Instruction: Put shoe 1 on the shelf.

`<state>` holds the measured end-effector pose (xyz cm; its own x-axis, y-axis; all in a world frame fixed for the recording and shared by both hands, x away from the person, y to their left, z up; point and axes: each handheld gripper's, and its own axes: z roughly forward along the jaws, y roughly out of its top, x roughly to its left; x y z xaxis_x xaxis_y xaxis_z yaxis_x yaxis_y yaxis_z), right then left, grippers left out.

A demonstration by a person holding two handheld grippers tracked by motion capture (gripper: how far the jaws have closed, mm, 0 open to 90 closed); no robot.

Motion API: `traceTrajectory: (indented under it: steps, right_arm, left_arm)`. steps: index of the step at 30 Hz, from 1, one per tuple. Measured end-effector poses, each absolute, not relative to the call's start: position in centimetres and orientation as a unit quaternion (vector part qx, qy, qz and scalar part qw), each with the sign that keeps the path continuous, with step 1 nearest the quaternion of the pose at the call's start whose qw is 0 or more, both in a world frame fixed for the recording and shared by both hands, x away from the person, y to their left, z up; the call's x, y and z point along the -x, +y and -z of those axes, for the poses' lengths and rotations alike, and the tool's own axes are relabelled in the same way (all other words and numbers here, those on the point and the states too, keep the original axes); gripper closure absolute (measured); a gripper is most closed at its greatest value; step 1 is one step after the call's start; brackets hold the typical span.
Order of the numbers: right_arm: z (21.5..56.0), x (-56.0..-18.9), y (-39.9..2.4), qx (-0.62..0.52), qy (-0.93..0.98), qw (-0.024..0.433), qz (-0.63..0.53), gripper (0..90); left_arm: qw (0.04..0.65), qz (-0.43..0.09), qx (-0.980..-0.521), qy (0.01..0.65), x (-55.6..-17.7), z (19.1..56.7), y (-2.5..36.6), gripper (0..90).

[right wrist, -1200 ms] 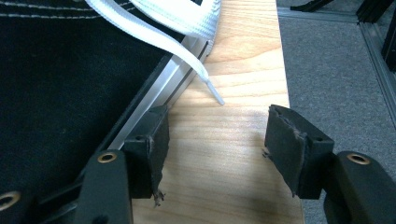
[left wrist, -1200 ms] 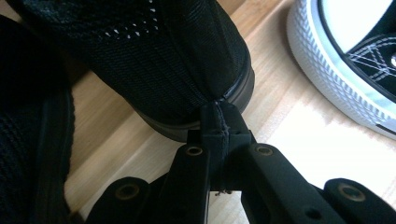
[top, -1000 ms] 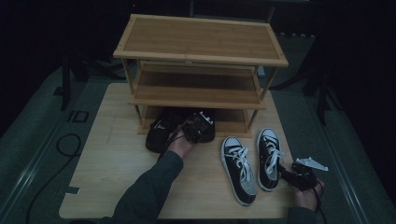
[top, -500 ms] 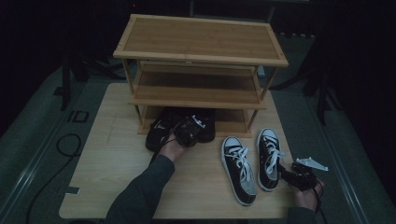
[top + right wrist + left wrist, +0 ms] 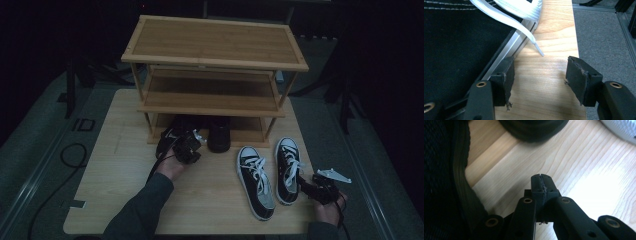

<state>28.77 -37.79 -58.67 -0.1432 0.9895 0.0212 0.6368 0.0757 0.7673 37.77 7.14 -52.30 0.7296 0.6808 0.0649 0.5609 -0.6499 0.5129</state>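
Jaws: left gripper (image 5: 541,183) pressed together on nothing; right gripper (image 5: 540,75) spread wide.
Left hand has drawn back slightly from the dark shoes (image 5: 172,137); sneaker (image 5: 461,37) touches right gripper's left jaw, ungrasped.

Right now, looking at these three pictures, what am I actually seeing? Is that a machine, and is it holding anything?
No machine: a person works two hand-held clamp tools at a wooden table. One picture looks down from above; the other two come from cameras riding on each tool. A wooden shoe rack stands on the table, two dark shoes at its foot and a pair of black-and-white sneakers beside it. The left gripper is shut on nothing, next to a dark shoe. The right gripper is open beside a sneaker's sole, holding nothing.
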Motion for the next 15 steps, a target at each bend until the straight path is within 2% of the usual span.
traceTrajectory:
  steps: [15]
  right_arm:
    - [58.7,-28.8,-37.8,-0.596,0.682,0.270,-0.326,39.4]
  left_arm:
    - [0.235,-0.123,-0.900,0.347,-36.5,53.2,9.6,90.0]
